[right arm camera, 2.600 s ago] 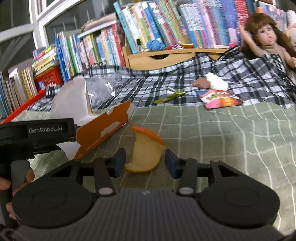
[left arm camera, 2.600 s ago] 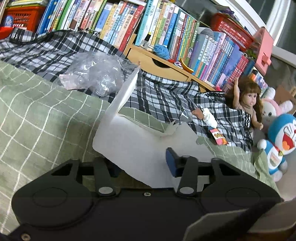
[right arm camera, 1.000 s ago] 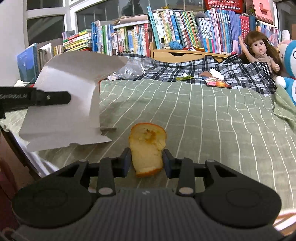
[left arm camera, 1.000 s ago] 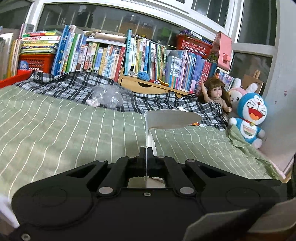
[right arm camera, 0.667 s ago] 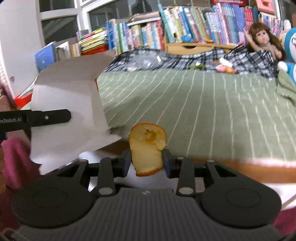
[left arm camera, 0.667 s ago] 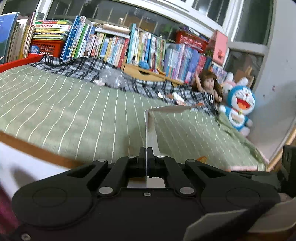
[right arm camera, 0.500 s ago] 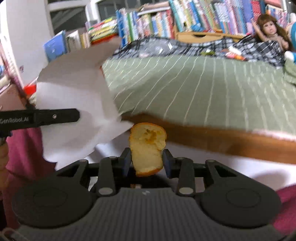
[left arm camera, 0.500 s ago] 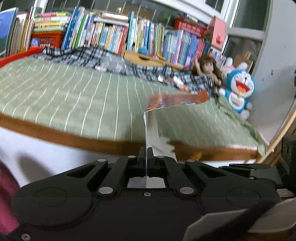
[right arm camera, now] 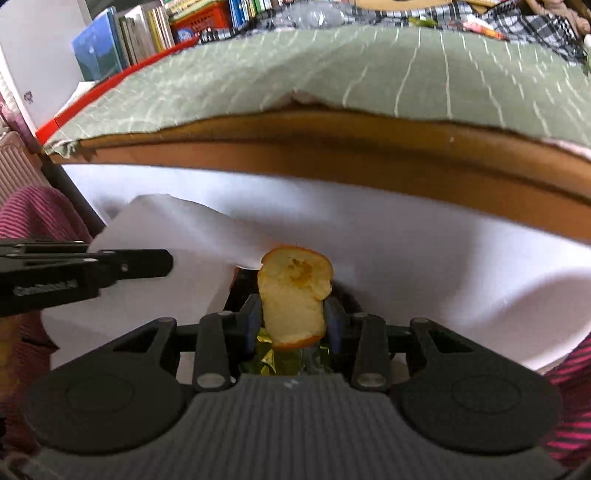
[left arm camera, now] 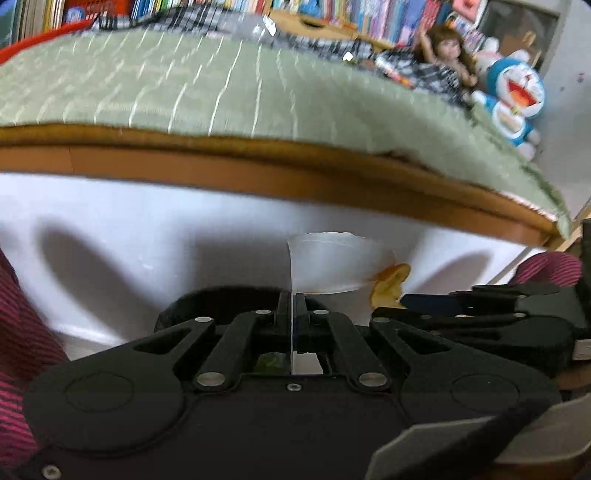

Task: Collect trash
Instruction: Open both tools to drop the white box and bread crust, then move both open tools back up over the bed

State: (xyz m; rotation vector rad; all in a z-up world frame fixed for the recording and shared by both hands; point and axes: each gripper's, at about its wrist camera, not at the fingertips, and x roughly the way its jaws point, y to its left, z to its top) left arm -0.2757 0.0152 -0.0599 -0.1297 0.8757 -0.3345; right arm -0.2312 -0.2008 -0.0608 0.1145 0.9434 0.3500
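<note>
Both pieces were already lifted clear of the bed (right arm camera: 369, 70). The left gripper (left arm camera: 294, 306) was clamped flat on the edge of a white cardboard sheet (left arm camera: 332, 262), and the right gripper (right arm camera: 291, 317) pinched an orange peel (right arm camera: 293, 291) between its blue pads; both hung below the bed's wooden rail (right arm camera: 369, 147), in front of its white side panel (left arm camera: 147, 229). Something yellow-green showed beneath the peel, possibly a bin, though I could not tell. Dropping these two remained. Further rubbish, a clear plastic bag (right arm camera: 310, 14) and small wrappers (right arm camera: 476, 26), lay at the bed's far side on the plaid blanket (right arm camera: 535, 22), below the bookshelf (left arm camera: 332, 11) and near a doll (left arm camera: 448, 51).
</note>
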